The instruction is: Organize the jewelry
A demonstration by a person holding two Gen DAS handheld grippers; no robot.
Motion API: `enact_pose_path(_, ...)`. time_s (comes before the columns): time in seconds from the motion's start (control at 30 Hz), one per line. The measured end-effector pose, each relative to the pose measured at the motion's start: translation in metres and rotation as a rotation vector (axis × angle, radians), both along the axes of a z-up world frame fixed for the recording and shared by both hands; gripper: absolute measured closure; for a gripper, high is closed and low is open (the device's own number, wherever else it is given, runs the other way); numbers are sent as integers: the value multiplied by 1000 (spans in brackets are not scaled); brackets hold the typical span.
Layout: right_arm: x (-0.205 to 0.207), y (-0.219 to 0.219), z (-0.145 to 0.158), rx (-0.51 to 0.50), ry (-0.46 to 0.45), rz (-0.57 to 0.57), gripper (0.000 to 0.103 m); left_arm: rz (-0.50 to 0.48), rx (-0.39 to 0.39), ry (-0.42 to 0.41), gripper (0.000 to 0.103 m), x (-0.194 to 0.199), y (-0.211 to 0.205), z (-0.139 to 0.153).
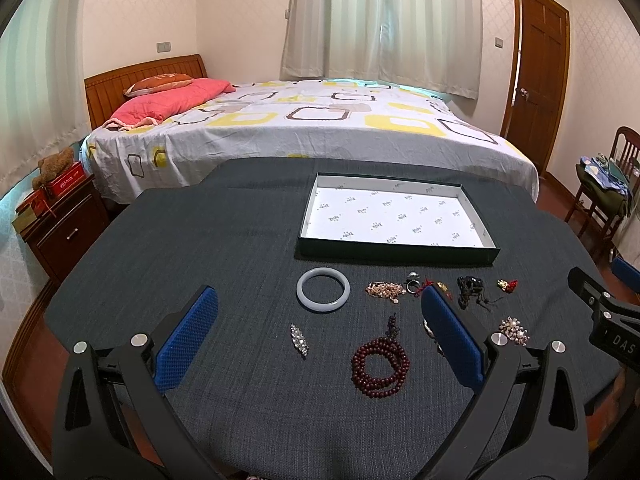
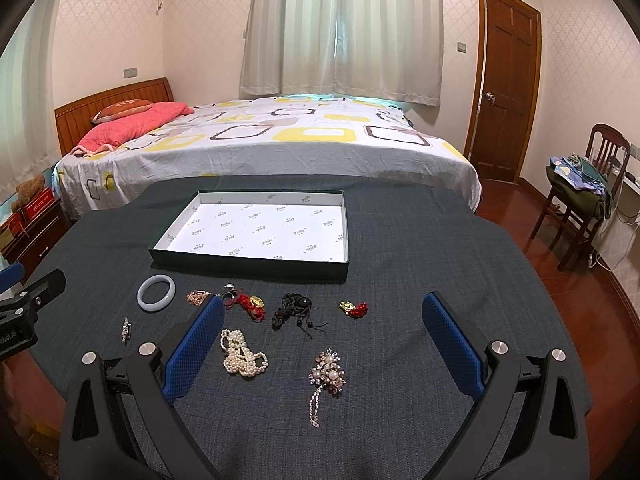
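A dark grey cloth-covered table (image 1: pixel 200 240) carries everything, with a shallow open box (image 1: pixel 394 254) lined in white printed paper at its far middle, nothing inside it. The left gripper (image 1: pixel 320 328) hovers over the near side with its blue-padded fingers spread wide apart and holding nothing; the right gripper (image 2: pixel 324 332) is equally wide open and empty, further to the right. Between the left gripper's fingers lie the pale jade bangle (image 1: pixel 323 289), far and just short of the box, the dark red bead bracelet (image 1: pixel 380 370) nearer, and a small crystal hairpin (image 1: pixel 300 340) to the left. Between the right gripper's fingers lie the pearl strand (image 2: pixel 242 354) beside its left finger, the pearl-and-crystal brooch (image 2: pixel 328 374) near the middle, a black corded piece (image 2: pixel 294 312) farther away, and a small red-and-gold charm (image 2: pixel 354 308) to its right. A red cord with a gold charm (image 2: pixel 250 306) and a ring (image 2: pixel 229 294) sit just beyond the left fingertip.
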State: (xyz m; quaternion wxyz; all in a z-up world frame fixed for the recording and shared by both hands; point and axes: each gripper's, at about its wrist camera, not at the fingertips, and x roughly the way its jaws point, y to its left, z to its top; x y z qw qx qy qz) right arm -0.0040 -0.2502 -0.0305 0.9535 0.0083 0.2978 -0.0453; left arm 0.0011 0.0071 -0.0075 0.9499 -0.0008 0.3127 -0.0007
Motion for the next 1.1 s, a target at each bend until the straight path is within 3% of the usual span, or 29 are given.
enact_pose_path(0.5,1,6,-3,1,3,2,7,-1,1,3,4,0,-1,-2)
enact_pose_path(0.7,3,6,-13,16,28,3,7,-3,6,23,4,5,-2,-16)
enact_pose_path(0.9,14,0,-49,47,114,7,7,-37,9,99,4,19,-2,-43)
enact_pose_path(1.1,25,-7,-87,112,191,15,7,-34,-30,229,4,39,10,-82)
